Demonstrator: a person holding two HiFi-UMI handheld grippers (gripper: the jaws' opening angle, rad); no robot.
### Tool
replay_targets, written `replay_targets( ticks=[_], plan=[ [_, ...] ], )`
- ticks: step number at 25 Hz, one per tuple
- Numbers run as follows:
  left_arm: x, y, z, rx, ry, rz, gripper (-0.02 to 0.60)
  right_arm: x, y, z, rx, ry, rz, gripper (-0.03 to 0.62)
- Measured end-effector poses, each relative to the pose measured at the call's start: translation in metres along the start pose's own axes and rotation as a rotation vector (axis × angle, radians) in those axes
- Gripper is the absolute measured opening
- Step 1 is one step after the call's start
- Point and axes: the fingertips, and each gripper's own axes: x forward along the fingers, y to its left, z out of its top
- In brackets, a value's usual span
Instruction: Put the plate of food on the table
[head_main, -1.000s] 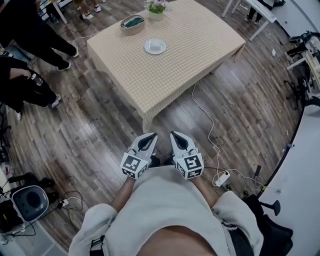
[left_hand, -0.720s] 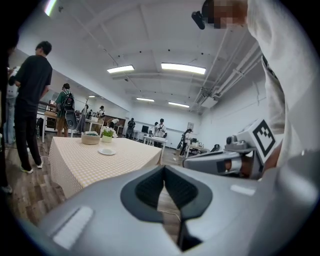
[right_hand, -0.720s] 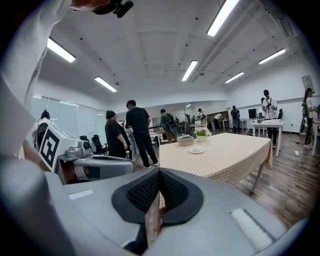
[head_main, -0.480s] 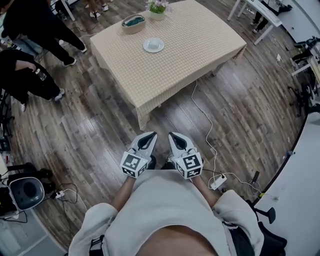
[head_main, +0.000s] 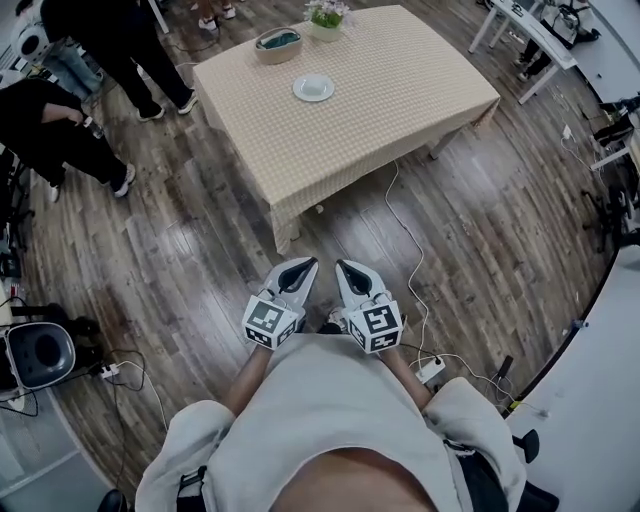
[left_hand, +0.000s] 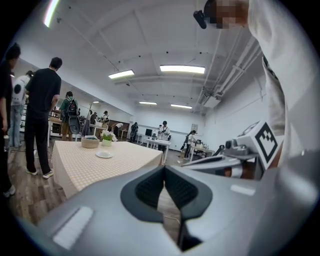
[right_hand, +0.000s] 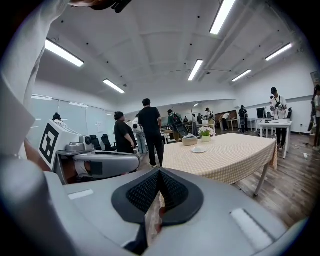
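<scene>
A white plate (head_main: 313, 88) lies on the table (head_main: 380, 110), which wears a beige checked cloth, far ahead of me. It also shows as a small plate (left_hand: 104, 155) in the left gripper view and a small plate (right_hand: 199, 150) in the right gripper view. Whether it holds food I cannot tell. My left gripper (head_main: 306, 264) and right gripper (head_main: 344, 265) are held side by side close to my body, over the wooden floor. Both are shut on nothing, with the pads of the left gripper (left_hand: 164, 172) and the right gripper (right_hand: 159, 175) meeting.
A woven basket (head_main: 278, 43) and a flower pot (head_main: 327, 18) stand at the table's far end. Two people (head_main: 60, 140) stand at the left. A white cable (head_main: 400, 220) runs over the floor to a power strip (head_main: 430, 370). White desks (head_main: 520, 25) stand at the far right.
The table and the people at the left have shifted slightly right in the head view. Both grippers stay shut and side by side.
</scene>
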Motion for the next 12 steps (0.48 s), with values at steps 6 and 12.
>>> replay_targets(
  ticks=[6, 12],
  plan=[
    [0.004, -0.012, 0.000, 0.006, -0.007, 0.003, 0.011, -0.008, -0.007, -0.001, 0.003, -0.015, 0.002, -0.003],
    [0.008, -0.018, 0.000, 0.020, -0.011, 0.003, 0.011, -0.014, -0.011, -0.003, 0.001, -0.022, 0.004, -0.003]
  ],
)
